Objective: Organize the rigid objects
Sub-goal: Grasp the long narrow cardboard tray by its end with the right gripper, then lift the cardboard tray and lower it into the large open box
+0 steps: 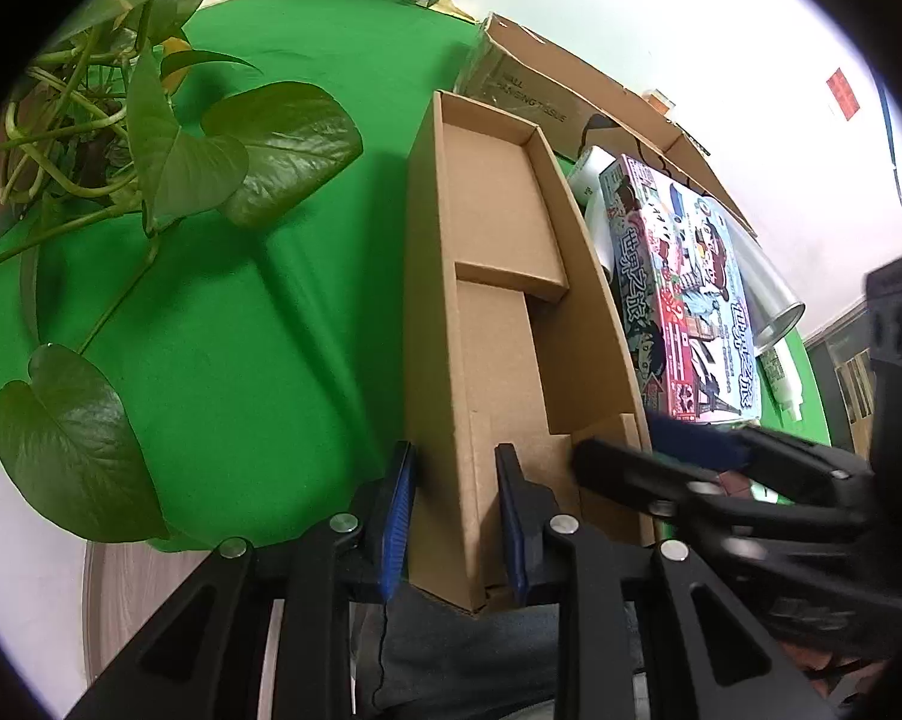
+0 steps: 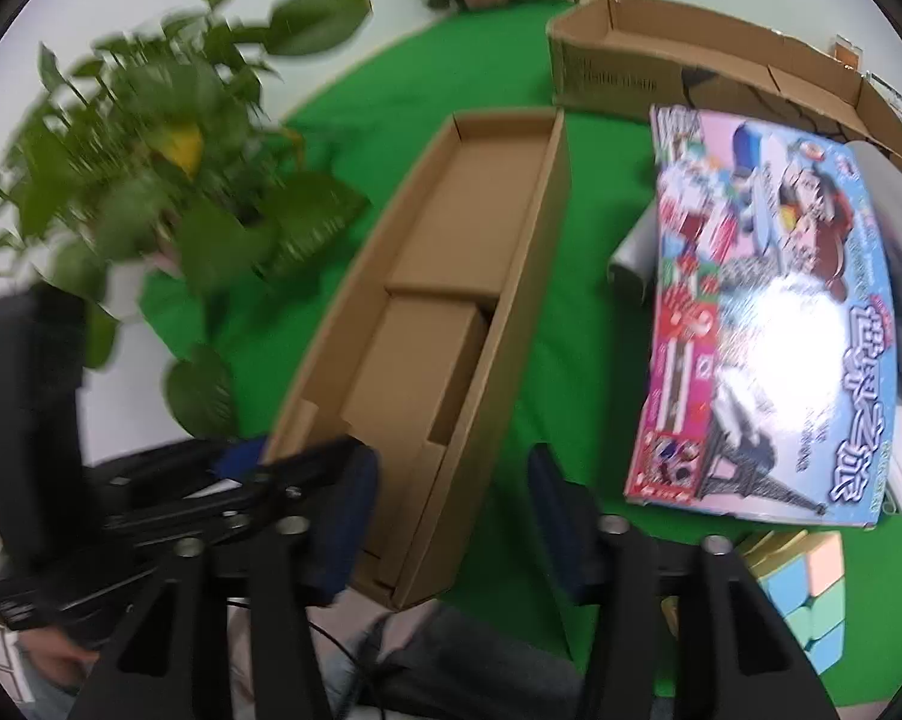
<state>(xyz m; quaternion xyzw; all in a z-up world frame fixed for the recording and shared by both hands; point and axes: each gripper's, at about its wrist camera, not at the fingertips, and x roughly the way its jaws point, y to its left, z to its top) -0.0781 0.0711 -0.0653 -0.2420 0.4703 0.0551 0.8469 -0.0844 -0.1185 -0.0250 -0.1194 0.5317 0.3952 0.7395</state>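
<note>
A long open cardboard box (image 1: 511,210) (image 2: 481,210) lies on the green cloth (image 1: 270,330), its near end over the table edge. A folded cardboard insert (image 2: 420,354) sits inside it. My left gripper (image 1: 455,516) is shut on the box's left wall, one blue pad outside and one finger inside. My right gripper (image 2: 451,516) straddles the right wall at the near end. Its left finger is inside the box. A strip of green cloth shows between the wall and the outer finger (image 2: 556,516). The left wrist view shows the right gripper (image 1: 643,450) at that wall too.
Right of the long box lies a colourful game box (image 2: 769,330) (image 1: 685,300), partly on a clear cylinder (image 1: 763,288). A pastel cube (image 2: 805,588) sits at the near right. A bigger carton (image 2: 691,54) stands behind. Leafy plants (image 1: 168,150) crowd the left side.
</note>
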